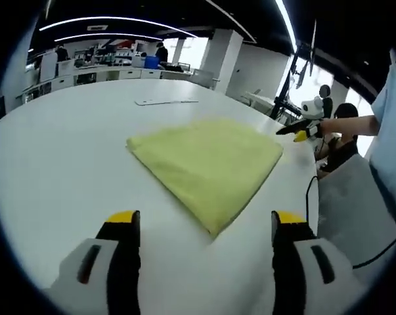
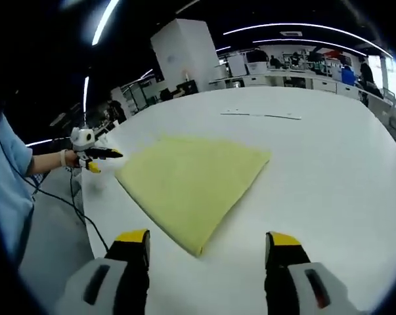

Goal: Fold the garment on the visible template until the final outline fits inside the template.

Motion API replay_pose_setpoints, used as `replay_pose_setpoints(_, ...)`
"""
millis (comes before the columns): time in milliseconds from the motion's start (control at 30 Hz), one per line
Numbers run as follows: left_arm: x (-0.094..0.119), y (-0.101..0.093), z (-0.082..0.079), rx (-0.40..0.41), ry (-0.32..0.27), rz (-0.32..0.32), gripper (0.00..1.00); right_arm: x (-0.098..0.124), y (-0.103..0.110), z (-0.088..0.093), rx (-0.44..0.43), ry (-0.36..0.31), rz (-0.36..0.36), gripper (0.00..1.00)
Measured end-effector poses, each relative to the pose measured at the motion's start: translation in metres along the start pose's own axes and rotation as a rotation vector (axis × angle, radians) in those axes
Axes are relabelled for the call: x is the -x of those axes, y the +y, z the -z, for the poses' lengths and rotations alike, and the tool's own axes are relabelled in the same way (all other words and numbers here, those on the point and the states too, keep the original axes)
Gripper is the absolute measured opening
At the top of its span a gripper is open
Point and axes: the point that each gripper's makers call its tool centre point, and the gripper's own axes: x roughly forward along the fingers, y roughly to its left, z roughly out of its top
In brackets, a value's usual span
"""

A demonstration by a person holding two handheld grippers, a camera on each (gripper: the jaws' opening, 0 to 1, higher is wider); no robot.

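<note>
A broad white surface (image 1: pixel 66 157) takes up most of both views. Far back on it lies a thin, flat, pale strip (image 1: pixel 166 102), well apart from anything else. Beyond the surface stand a white pillar (image 2: pixel 184 52), rows of desks (image 1: pixel 99 73) with people standing near them, and long ceiling lights (image 1: pixel 112 21). A black cable (image 2: pixel 66 200) hangs off the surface's edge. Two people (image 1: pixel 335 131) sit near bright windows (image 1: pixel 296 85) in the left gripper view.
</note>
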Motion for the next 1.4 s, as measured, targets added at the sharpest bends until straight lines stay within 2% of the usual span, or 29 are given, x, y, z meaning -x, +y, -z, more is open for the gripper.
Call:
replay_pose_setpoints(67,0.002,0.002,0.001,-0.003,0.004,-0.021,0.99,0.003,0.0,-0.001,0.014,-0.001,0.014,0.83)
replay_pose_setpoints(200,0.008,0.0,0.002,0.003,0.007,-0.029,0.99,0.006,-0.003,-0.002,0.034,0.0,0.05,1.0)
replay_pose_setpoints(800,0.016,-0.006,0.004,0.011,-0.003,-0.046,0.99,0.008,0.003,0.003,0.069,0.023,0.046,1.0)
replay_pose_setpoints(1400,0.021,-0.009,0.007,0.018,-0.002,-0.049,0.99,0.009,0.005,0.005,0.067,0.031,0.044,0.98)
